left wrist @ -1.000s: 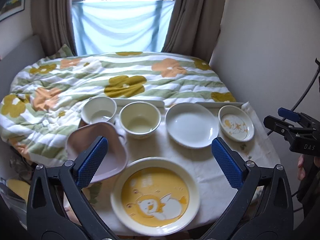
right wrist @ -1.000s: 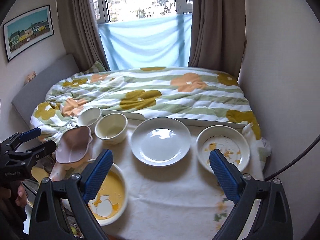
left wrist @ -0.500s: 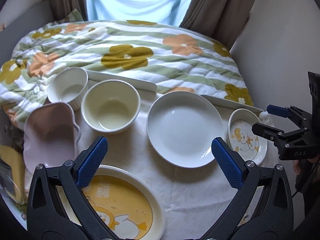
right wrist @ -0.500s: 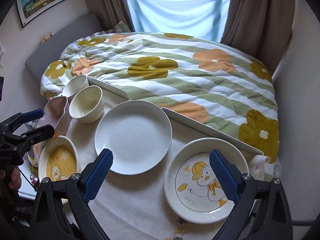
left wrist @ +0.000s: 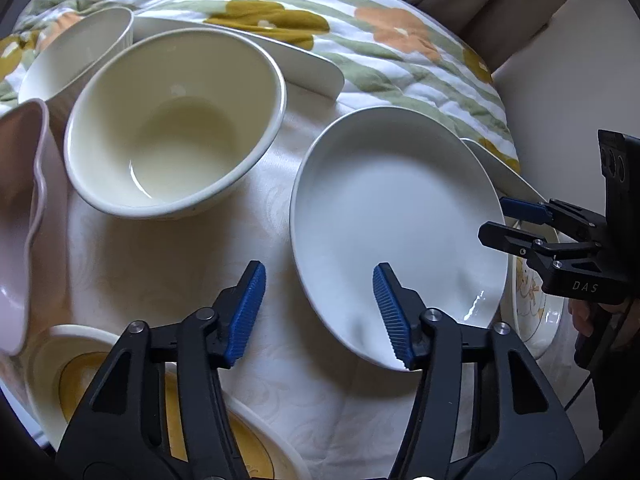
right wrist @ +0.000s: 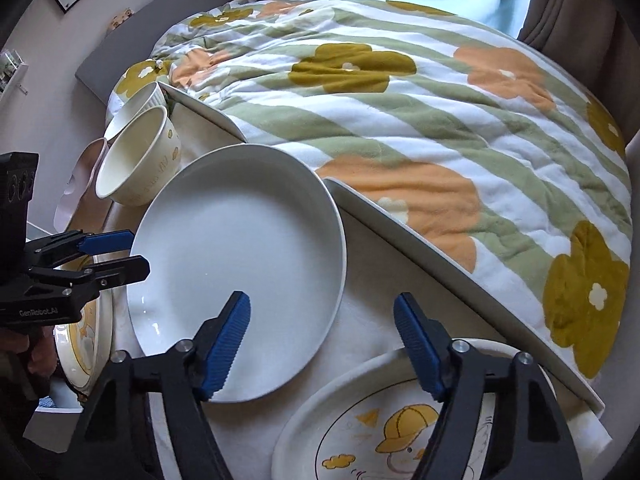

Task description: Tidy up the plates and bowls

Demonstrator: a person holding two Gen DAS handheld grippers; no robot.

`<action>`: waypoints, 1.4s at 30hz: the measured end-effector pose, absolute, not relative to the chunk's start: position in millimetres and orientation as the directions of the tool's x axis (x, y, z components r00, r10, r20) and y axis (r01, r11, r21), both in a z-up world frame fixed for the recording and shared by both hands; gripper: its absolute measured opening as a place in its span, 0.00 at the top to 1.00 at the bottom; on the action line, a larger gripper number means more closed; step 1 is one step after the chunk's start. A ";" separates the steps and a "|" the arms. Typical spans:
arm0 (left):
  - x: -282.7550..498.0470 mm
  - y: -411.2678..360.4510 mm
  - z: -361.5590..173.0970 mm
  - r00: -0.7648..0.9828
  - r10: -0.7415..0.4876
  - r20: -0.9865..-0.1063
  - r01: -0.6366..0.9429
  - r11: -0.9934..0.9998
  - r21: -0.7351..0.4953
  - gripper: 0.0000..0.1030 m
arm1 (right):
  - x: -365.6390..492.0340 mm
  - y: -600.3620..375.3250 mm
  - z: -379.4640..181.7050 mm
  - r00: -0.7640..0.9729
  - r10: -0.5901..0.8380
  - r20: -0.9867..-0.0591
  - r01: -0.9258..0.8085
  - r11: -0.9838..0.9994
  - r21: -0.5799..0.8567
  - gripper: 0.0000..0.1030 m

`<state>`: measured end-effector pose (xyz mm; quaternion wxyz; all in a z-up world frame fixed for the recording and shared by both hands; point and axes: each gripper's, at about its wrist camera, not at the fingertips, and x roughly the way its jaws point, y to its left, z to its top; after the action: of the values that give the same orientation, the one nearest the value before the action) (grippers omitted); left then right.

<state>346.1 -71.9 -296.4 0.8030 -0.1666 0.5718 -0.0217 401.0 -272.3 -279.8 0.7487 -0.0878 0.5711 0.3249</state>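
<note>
A plain white plate [left wrist: 392,208] [right wrist: 240,248] lies in the middle of the cloth-covered table [left wrist: 160,272]. My left gripper [left wrist: 319,276] straddles its left rim, one finger over the cloth, the other over the plate's inside. Its jaws are closing and the pads are clear of the rim. My right gripper [right wrist: 321,298] straddles the plate's right rim the same way, jaws closing, not pressing. Each gripper shows in the other's view: right gripper [left wrist: 496,220], left gripper [right wrist: 132,252]. Around the plate stand a cream bowl [left wrist: 172,120], a white ribbed bowl [left wrist: 76,48] and a pink dish [left wrist: 20,220].
A yellow bear plate [left wrist: 80,380] lies at the near left, a duck plate [right wrist: 380,420] at the near right. White boards [right wrist: 420,248] edge the table's far side. Behind them is a bed with a flowered quilt [right wrist: 400,100]. A wall is close on the right.
Both grippers have dropped and tipped down toward the white plate, one at each side of it. Their jaws have narrowed from wide open to about half.
</note>
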 end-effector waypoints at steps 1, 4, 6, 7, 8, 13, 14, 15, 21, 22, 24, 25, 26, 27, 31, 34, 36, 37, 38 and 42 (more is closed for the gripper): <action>346.2 -71.8 -298.7 0.342 -0.226 -0.912 -0.159 0.943 -0.293 0.52 | 401.4 -271.7 -282.3 0.127 0.390 -0.912 -0.590 0.769 0.247 0.44; 349.1 -72.6 -304.1 0.330 -0.222 -0.917 -0.163 0.944 -0.287 0.64 | 402.8 -270.5 -286.6 0.108 0.400 -0.910 -0.599 0.757 0.262 0.57; 350.5 -73.4 -306.4 0.325 -0.228 -0.918 -0.161 0.943 -0.291 0.65 | 404.0 -271.1 -289.0 0.104 0.404 -0.909 -0.602 0.753 0.266 0.69; 351.5 -73.7 -307.0 0.325 -0.228 -0.918 -0.158 0.944 -0.291 0.70 | 404.6 -271.2 -290.2 0.099 0.405 -0.909 -0.602 0.751 0.269 0.70; 352.3 -73.6 -307.6 0.323 -0.227 -0.919 -0.158 0.944 -0.289 0.78 | 405.1 -271.0 -290.9 0.098 0.407 -0.908 -0.603 0.750 0.271 0.71; 355.9 -76.5 -308.0 0.322 -0.211 -0.923 -0.160 0.949 -0.273 0.82 | 405.3 -269.3 -294.2 0.088 0.422 -0.903 -0.612 0.738 0.285 0.82; 356.0 -77.1 -307.4 0.322 -0.208 -0.924 -0.158 0.950 -0.269 0.82 | 405.3 -269.6 -294.1 0.088 0.424 -0.901 -0.613 0.736 0.287 0.82; 355.8 -78.0 -306.9 0.324 -0.204 -0.924 -0.154 0.952 -0.264 0.82 | 405.2 -270.1 -294.2 0.088 0.426 -0.901 -0.616 0.734 0.287 0.82; 356.2 -87.5 -302.0 0.332 -0.163 -0.929 -0.118 0.970 -0.213 0.82 | 403.8 -271.7 -292.4 0.091 0.432 -0.897 -0.621 0.729 0.289 0.82; 356.2 -88.4 -300.8 0.336 -0.159 -0.928 -0.118 0.971 -0.208 0.82 | 403.4 -272.3 -292.2 0.093 0.433 -0.897 -0.619 0.730 0.288 0.82; 355.8 -88.8 -298.2 0.341 -0.153 -0.928 -0.119 0.972 -0.204 0.82 | 402.1 -273.4 -290.8 0.101 0.437 -0.894 -0.616 0.733 0.289 0.82; 355.5 -89.3 -296.2 0.344 -0.149 -0.927 -0.119 0.972 -0.200 0.82 | 401.3 -273.5 -289.8 0.105 0.437 -0.893 -0.616 0.734 0.287 0.82; 354.6 -88.9 -294.1 0.347 -0.148 -0.926 -0.118 0.973 -0.199 0.82 | 400.4 -273.4 -288.0 0.111 0.438 -0.892 -0.616 0.735 0.283 0.82; 353.4 -89.6 -290.9 0.352 -0.144 -0.925 -0.117 0.974 -0.196 0.82 | 400.0 -273.5 -286.6 0.114 0.439 -0.891 -0.617 0.734 0.283 0.82; 346.2 -89.1 -274.1 0.382 -0.135 -0.914 -0.105 0.977 -0.188 0.82 | 396.1 -274.9 -275.2 0.129 0.450 -0.884 -0.621 0.732 0.282 0.82; 341.3 -86.5 -262.1 0.401 -0.140 -0.905 -0.093 0.977 -0.192 0.82 | 389.2 -275.2 -264.7 0.144 0.454 -0.879 -0.619 0.735 0.278 0.82; 335.2 -83.9 -252.2 0.415 -0.139 -0.899 -0.084 0.978 -0.190 0.82 | 382.5 -274.5 -256.9 0.154 0.454 -0.877 -0.614 0.740 0.275 0.82; 331.4 -82.2 -246.1 0.424 -0.141 -0.895 -0.079 0.978 -0.192 0.82 | 378.4 -274.1 -252.4 0.158 0.455 -0.876 -0.610 0.743 0.276 0.82; 327.2 -79.8 -239.9 0.432 -0.144 -0.890 -0.074 0.978 -0.194 0.82 | 374.3 -273.3 -248.4 0.162 0.456 -0.875 -0.606 0.746 0.277 0.82; 302.6 -70.0 -217.2 0.455 -0.155 -0.877 -0.038 0.981 -0.193 0.82 | 350.3 -267.4 -228.3 0.183 0.458 -0.870 -0.584 0.762 0.279 0.82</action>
<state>302.6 -70.0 -217.2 0.8478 -0.0924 0.5211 -0.0346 350.3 -267.4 -228.3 0.7670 -0.0581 0.5412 0.3398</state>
